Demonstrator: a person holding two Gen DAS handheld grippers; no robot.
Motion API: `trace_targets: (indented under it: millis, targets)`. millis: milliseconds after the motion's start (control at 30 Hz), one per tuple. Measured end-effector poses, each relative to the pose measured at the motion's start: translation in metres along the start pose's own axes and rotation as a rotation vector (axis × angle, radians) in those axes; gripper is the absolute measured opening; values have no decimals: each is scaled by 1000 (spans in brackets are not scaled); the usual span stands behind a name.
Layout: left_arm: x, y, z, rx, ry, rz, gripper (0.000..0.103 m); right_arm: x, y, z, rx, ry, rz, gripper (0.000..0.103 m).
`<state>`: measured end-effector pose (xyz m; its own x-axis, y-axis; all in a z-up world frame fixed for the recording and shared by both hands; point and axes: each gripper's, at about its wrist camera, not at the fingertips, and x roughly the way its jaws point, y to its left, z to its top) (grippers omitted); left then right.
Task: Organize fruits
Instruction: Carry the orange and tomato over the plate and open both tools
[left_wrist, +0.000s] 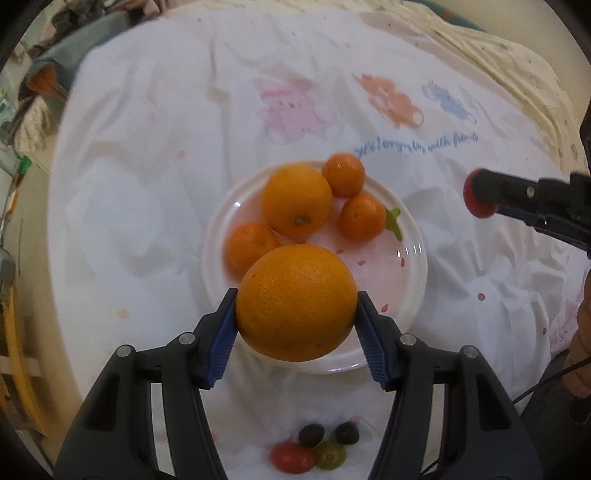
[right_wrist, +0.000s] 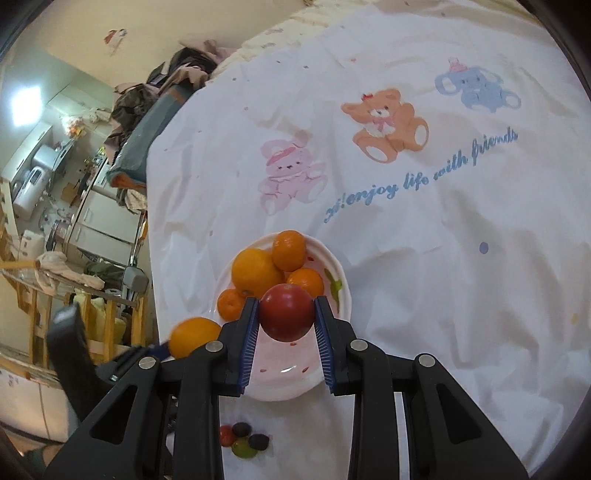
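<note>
two fruits in the air at once, both headed for the white plate (left_wrist: 413, 295). left hand-held gripper (left_wrist: 296, 325) clamped on a large orange (left_wrist: 295, 302), blue pads pressed to both its sides, hanging over the plate's near rim. right hand-held gripper (right_wrist: 286, 325) closed narrow on a small red fruit (right_wrist: 286, 312), likely a tomato or plum, also above the plate. judged step: carrying, with the set-down not yet made.

already on the plate: one big orange (left_wrist: 297, 201) and three small mandarins (left_wrist: 343, 175) (left_wrist: 362, 218) (left_wrist: 251, 247), crowded toward the far and left part; bare pink-printed area open at the near right. next move likely calls for lowering each fruit onto that bare patch before opening, since round fruit could roll off the shallow rim.

nearer the camera, four small fruits (left_wrist: 314, 446) in a clear dish, edges too faint to trace: one red, one green, two dark. all on a white cloth (left_wrist: 147, 184) printed with bears.
</note>
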<state>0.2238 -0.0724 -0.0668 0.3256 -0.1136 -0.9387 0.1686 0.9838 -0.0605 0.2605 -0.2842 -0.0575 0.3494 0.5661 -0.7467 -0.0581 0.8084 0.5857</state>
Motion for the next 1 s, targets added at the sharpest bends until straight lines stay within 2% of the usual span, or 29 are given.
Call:
trace_targets:
  millis: [233, 533, 800, 833, 1000]
  targets:
    - [26, -5, 6, 0, 43, -31, 57, 30, -4, 6, 5, 68, -30, 32]
    - [50, 0, 17, -51, 78, -95, 57, 67, -21, 11, 34, 149, -86, 32]
    - [56, -5, 20, -47, 61, -91, 59, 75, -28, 9, 50, 169, -106, 34]
    - [56, -4, 21, -57, 55, -95, 62, 75, -28, 10, 52, 168, -104, 34]
    - [56, -1, 23, -75, 52, -127, 63, 74, -31, 8, 69, 165, -102, 34]
